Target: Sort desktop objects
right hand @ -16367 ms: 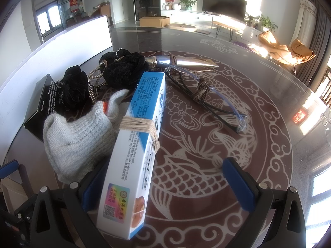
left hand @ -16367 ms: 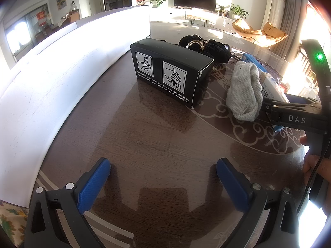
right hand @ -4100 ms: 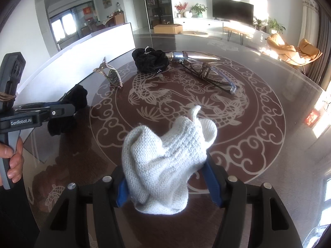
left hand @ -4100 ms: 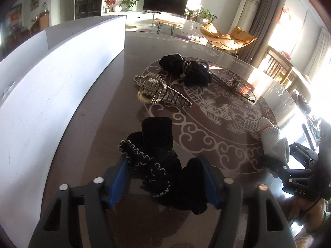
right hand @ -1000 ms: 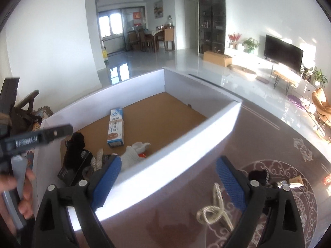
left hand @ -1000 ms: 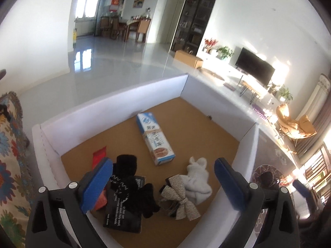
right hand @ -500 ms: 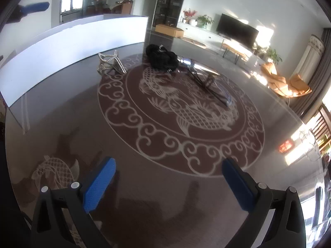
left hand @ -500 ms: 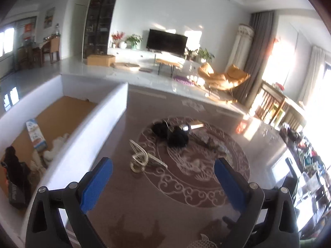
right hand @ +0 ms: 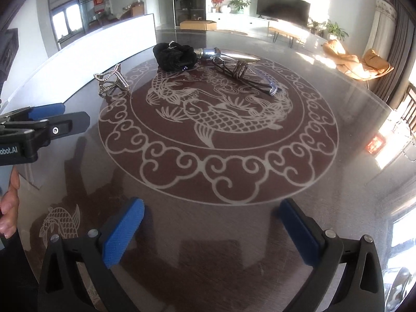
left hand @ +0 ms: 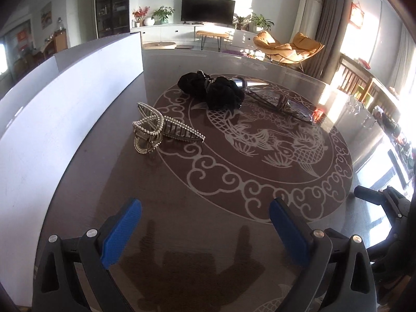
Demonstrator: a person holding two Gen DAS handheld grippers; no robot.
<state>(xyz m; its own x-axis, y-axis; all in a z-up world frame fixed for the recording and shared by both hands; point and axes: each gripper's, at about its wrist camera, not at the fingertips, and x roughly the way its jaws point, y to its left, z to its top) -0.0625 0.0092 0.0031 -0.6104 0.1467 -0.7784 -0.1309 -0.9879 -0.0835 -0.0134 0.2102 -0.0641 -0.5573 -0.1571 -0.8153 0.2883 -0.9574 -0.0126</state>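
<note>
Right wrist view catches the left gripper [right hand: 56, 119] side-on, which its own camera can't; both it and the right gripper [right hand: 210, 230] gape wide, empty. Hair clip [left hand: 156, 130] lies beside the white box wall [left hand: 65, 109], black scrunchie [left hand: 215, 91] further along; bare table [left hand: 195, 234] up front.

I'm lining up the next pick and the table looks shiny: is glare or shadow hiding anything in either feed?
Left wrist view: sun glare washes the table's right edge, near the glasses; the pearl hair clip is sharp. Right wrist view: reflections streak the right side, the black fabric bundle lacks detail, and the tongs cast shadows below.
</note>
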